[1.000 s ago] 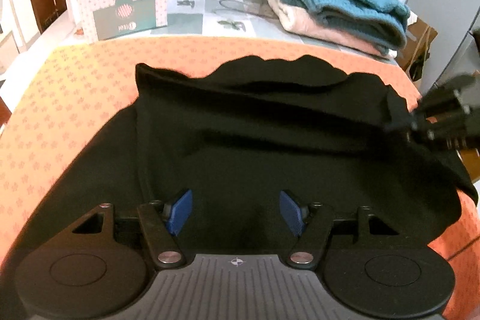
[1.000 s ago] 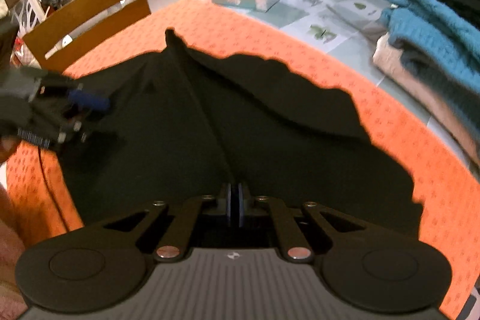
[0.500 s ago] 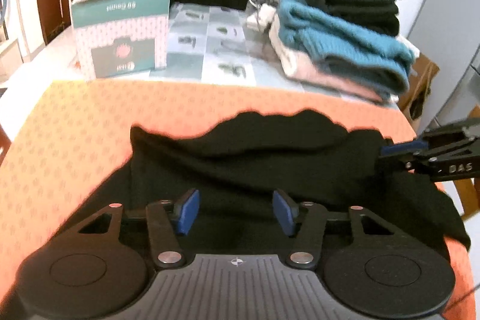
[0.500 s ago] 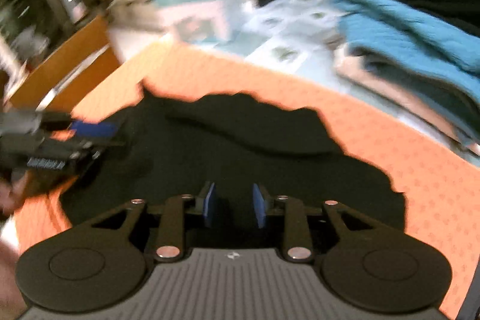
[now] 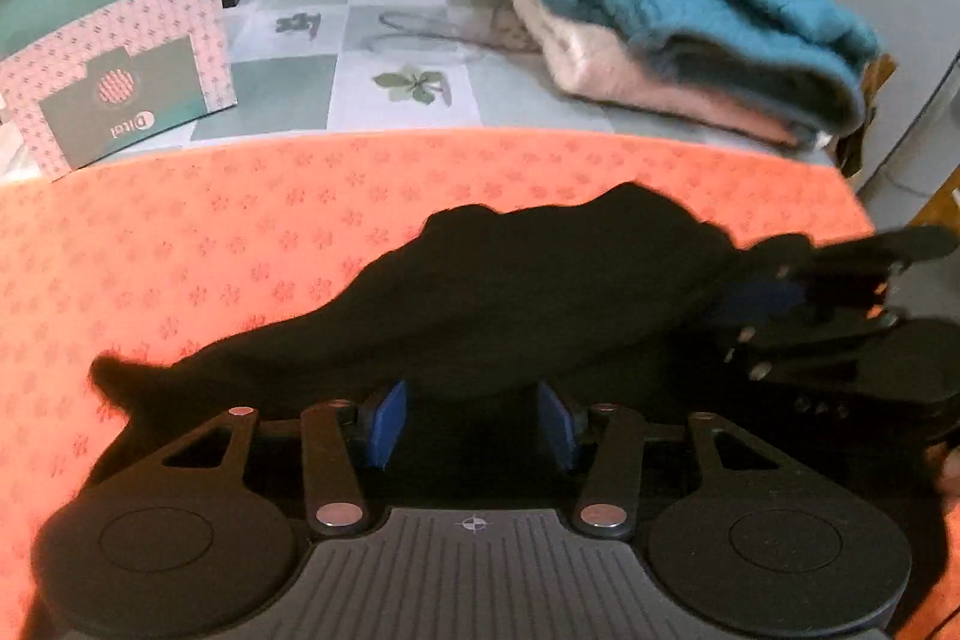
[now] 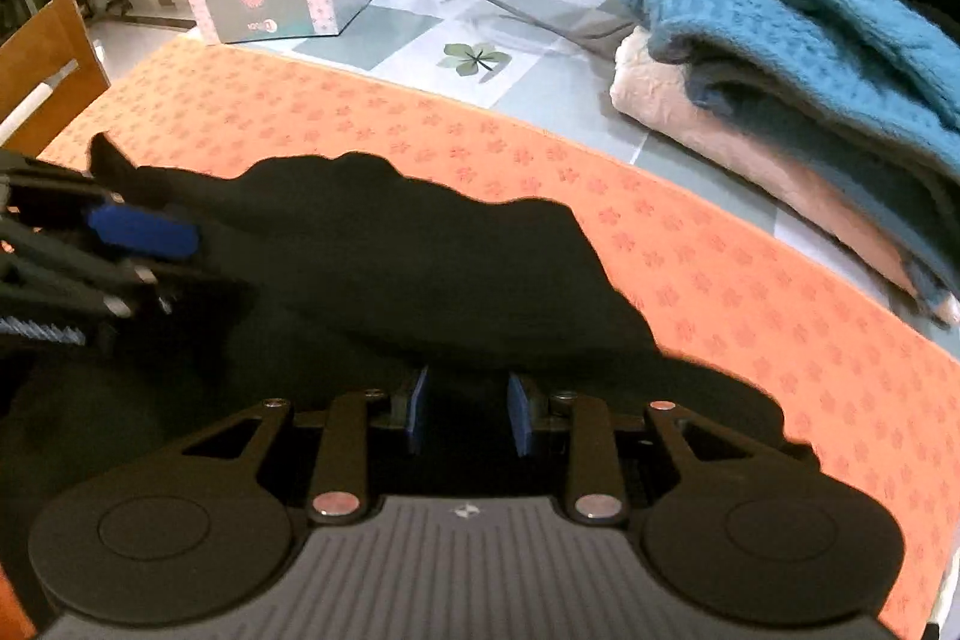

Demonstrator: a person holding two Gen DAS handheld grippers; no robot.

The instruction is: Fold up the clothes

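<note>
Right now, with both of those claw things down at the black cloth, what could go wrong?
The left gripper is closing and the right gripper stands open, each with the black garment bunched between its pads; a pinch might catch several layers and spoil the fold. The two grippers sit close together, so they could bump. Dragging the garment might also ruck the orange mat towards the stack of folded sweaters.

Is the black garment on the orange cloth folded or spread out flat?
Folded, or at least bunched: the black garment lies doubled as a narrow heap on the orange cloth, its upper layer overlapping the lower. How neat the fold is, cannot tell.
</note>
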